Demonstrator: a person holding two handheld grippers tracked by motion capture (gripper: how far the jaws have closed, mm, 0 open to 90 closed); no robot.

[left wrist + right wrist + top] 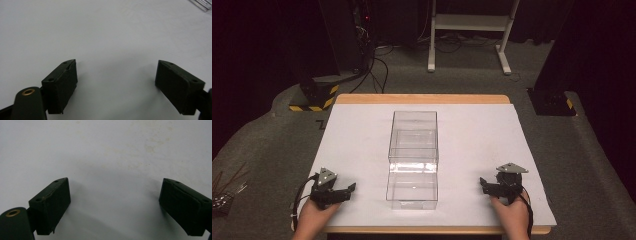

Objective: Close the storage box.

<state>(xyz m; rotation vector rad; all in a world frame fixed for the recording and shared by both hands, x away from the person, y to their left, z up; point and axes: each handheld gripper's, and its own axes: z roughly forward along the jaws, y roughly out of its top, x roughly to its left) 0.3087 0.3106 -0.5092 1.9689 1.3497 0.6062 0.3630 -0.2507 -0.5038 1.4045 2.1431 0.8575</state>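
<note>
Left gripper (343, 191) | I'm holding it at 8 o'clock, jaws gaping over white sheet (482, 135) | right gripper (486, 184) | I'm resting it at 4 o'clock, jaws spread, nothing between | clear box (413, 157) | sitting mid-table between both, touching neither

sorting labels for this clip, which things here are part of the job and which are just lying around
Likely in the job:
two clear boxes
left gripper, open
right gripper, open

Lying about:
striped base on the floor
white stand
cables
</note>
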